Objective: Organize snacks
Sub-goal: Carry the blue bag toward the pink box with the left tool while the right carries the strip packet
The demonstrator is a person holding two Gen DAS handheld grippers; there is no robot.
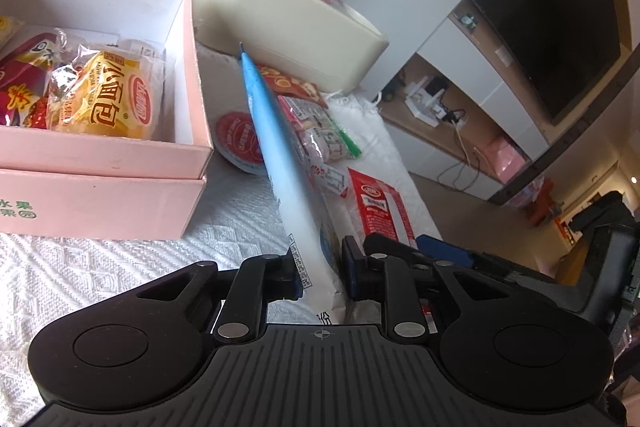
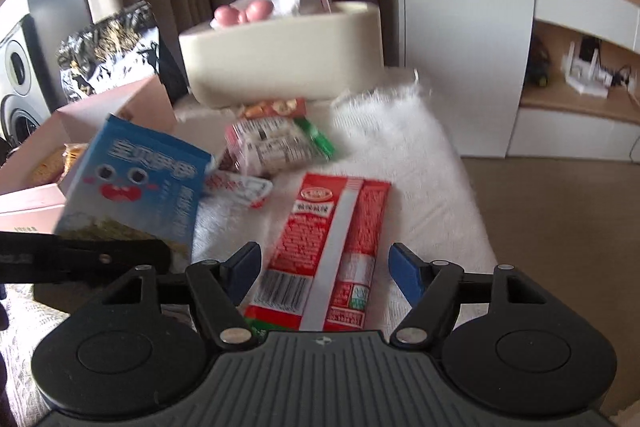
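A blue snack packet [image 1: 276,147] stands edge-on between the pads of my left gripper [image 1: 325,273], which is shut on its lower end. In the right wrist view the same packet [image 2: 140,187] shows a cartoon face and tilts over the pink box [image 2: 120,107]. The open pink box [image 1: 192,67] at the left holds a yellow bread packet [image 1: 108,95] and red packets. A long red packet [image 2: 332,239] lies flat on the white cloth. My right gripper [image 2: 325,261] is open, one finger on each side of that packet, pads clear of it.
A beige tissue box [image 1: 288,27] stands behind the pile. Small packets [image 2: 276,143] and a round red-lidded cup [image 1: 236,141] lie between box and red packet. The white cloth [image 1: 100,267] ends at the right, where the floor [image 2: 560,227] drops away.
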